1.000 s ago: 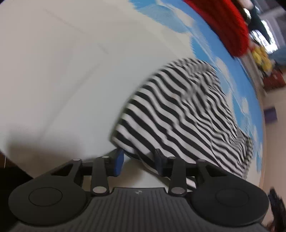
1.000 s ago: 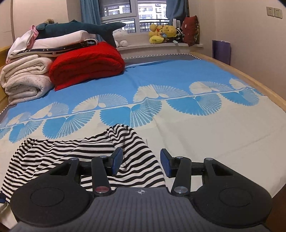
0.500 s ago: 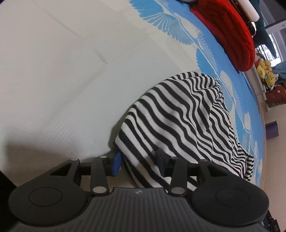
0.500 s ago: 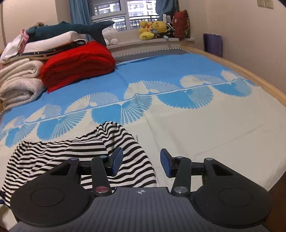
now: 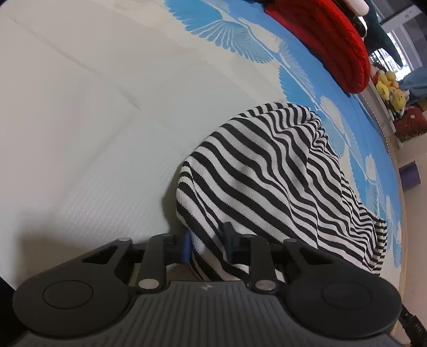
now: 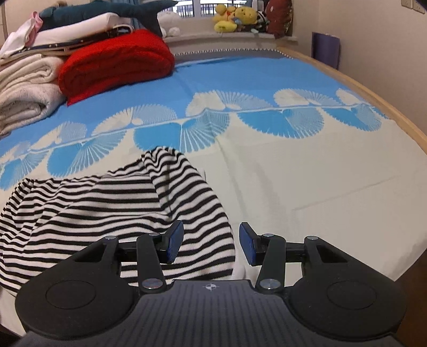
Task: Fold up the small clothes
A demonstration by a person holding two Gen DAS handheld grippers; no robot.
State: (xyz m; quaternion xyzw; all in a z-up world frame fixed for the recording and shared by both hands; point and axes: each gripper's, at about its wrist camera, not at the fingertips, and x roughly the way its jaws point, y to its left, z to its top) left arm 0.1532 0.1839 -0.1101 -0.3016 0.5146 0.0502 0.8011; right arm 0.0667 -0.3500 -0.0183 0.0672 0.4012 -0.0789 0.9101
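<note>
A black-and-white striped garment [image 5: 267, 173] lies rumpled on the pale, near part of a bed [image 5: 80, 120] whose cover turns blue with white fan shapes farther off. In the left wrist view the left gripper [image 5: 206, 241] points steeply down at the cloth's nearest corner; its jaws are closing, with a bunched fold of the striped fabric between them and the pads pressing into it from either side. The rest of the garment spreads away toward 2 o'clock from that corner.

In the right wrist view the same striped garment [image 6: 120, 202] fills the lower left, a rounded lobe of it reaching up toward 12 o'clock. The right gripper [image 6: 210, 244] hangs over the cloth's right-hand edge with its jaws apart, and the blue pads grip nothing; the hem lies below the gap, nearer the left pad.

At 10 o'clock on the bed sit a folded red blanket [image 6: 117, 61] and, just beside it, a stack of cream towels [image 6: 24, 88]. Yellow plush toys [image 6: 229, 18] line the window ledge at 12 o'clock.
</note>
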